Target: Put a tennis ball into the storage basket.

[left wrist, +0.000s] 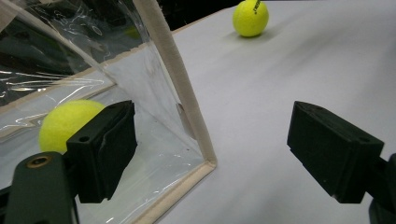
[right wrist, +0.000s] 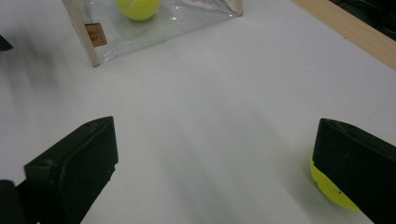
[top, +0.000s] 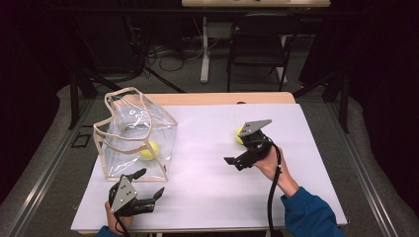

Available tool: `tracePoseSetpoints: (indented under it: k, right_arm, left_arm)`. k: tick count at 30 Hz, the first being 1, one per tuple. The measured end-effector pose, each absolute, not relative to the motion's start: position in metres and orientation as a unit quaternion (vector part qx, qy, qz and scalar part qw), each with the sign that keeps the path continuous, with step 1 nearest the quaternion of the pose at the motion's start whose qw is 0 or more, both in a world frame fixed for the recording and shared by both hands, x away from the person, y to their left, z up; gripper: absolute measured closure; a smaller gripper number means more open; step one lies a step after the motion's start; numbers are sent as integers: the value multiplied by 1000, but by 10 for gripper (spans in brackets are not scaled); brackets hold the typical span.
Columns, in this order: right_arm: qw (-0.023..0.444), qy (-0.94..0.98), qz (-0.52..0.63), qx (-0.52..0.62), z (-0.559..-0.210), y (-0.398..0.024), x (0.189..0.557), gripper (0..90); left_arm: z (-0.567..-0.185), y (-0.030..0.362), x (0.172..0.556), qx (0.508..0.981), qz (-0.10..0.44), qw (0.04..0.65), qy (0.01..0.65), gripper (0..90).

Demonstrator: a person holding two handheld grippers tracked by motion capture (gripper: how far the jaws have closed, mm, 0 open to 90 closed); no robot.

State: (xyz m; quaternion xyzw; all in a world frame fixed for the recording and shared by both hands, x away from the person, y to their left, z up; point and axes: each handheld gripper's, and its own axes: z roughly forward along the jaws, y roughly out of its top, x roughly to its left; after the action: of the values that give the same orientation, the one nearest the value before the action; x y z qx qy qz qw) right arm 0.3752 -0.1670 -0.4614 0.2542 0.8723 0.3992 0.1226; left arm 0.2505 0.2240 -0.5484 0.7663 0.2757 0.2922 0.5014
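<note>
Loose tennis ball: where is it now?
High view: the loose tennis ball lies right of centre on the white sheet, just beyond the right gripper, outside the clear bag.

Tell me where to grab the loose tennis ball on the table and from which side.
Grip the loose ball across its widest middle, coming down from above. It is round and sits free on the white sheet, so any pair of opposite sides works. The right gripper, jaws open, is already beside it.

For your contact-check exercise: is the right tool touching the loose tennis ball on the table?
Cannot tell. In the right gripper view, the tennis ball sits partly hidden behind one jaw of the open right tool, so any gap or contact there is masked.
</note>
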Motion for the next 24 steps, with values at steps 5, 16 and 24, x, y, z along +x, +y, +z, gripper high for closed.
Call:
tracePoseSetpoints:
  k: [5,16,24]
  right_arm:
    - [119,873,393,261,-469,-175,374,0]
    - [126,870,380,286,-480,-196,373,0]
    - [124,871,367,303,-493,-210,374,0]
  left_arm:
    - [-549,224,251,767,291,501,276,158]
    - [-548,225,250,765,291,504,277,158]
    - [-550,225,252,766,289,502,279,158]
